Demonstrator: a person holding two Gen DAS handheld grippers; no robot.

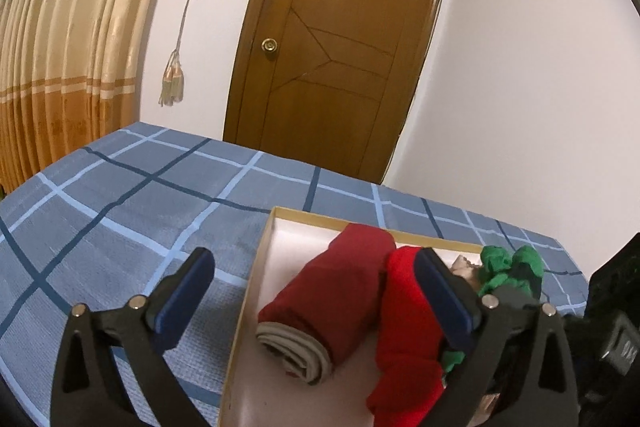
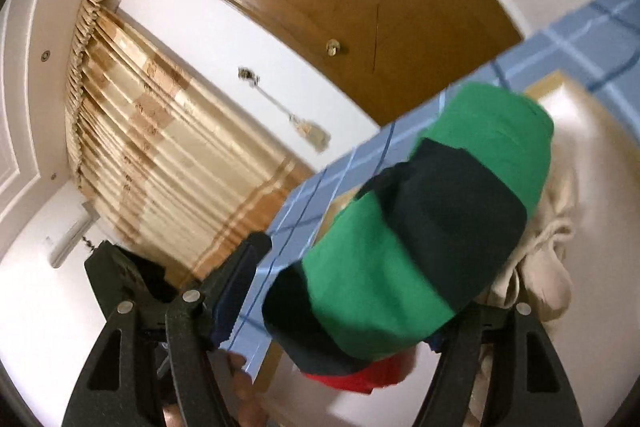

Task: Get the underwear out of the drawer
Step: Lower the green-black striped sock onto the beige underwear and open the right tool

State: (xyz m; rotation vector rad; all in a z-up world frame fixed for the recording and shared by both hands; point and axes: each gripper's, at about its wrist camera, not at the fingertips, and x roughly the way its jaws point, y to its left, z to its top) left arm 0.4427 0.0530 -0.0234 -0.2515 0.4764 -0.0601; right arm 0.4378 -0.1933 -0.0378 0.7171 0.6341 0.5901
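An open drawer box (image 1: 256,267) with a white inside lies on the blue checked bedspread (image 1: 120,211). In it lie a dark red rolled garment (image 1: 340,283), a bright red one (image 1: 404,339), a beige one (image 1: 464,265) and a green one (image 1: 508,265). My left gripper (image 1: 316,283) is open, its left finger over the bedspread, its right finger over the red garments. In the right wrist view my right gripper (image 2: 352,299) stands wide, tilted, with the green and dark-banded underwear (image 2: 424,227) between its fingers; I cannot tell whether it grips it. Beige cloth (image 2: 548,259) lies beside.
A brown wooden door (image 1: 340,47) and white wall stand behind the bed. Orange-beige curtains (image 1: 60,67) hang at the left with a tassel tie (image 1: 174,87). The right gripper's black body (image 1: 616,327) shows at the left view's right edge.
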